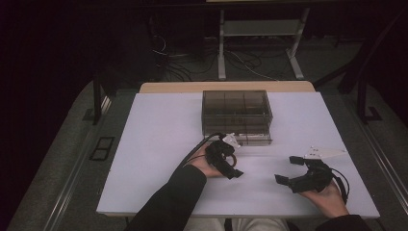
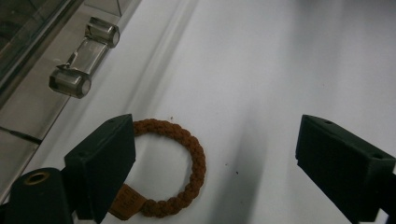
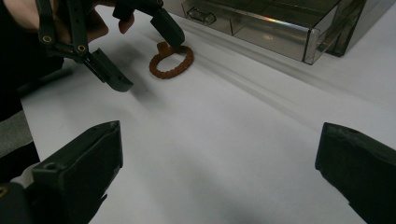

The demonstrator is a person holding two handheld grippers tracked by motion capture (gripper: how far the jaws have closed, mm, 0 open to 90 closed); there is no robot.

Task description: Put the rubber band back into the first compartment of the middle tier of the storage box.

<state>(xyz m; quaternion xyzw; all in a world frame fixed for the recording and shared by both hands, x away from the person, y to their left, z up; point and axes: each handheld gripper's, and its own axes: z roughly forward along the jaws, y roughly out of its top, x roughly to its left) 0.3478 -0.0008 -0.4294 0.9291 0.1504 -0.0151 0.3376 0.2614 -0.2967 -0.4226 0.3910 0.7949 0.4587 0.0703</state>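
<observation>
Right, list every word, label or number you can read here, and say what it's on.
Small tan tag on the brown braided cord ring: carries a faint imprint, too blurred and partly hidden by the left tongs to read.
Smoky clear plastic compartment box: no readable text.

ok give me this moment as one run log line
left gripper: open, over brown braided ring on table | right gripper: open, holding nothing | clear compartment box: behind ring

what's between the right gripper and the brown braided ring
Bare white table, plus the left gripper poised at the brown braided ring; the right gripper view shows it.
</observation>
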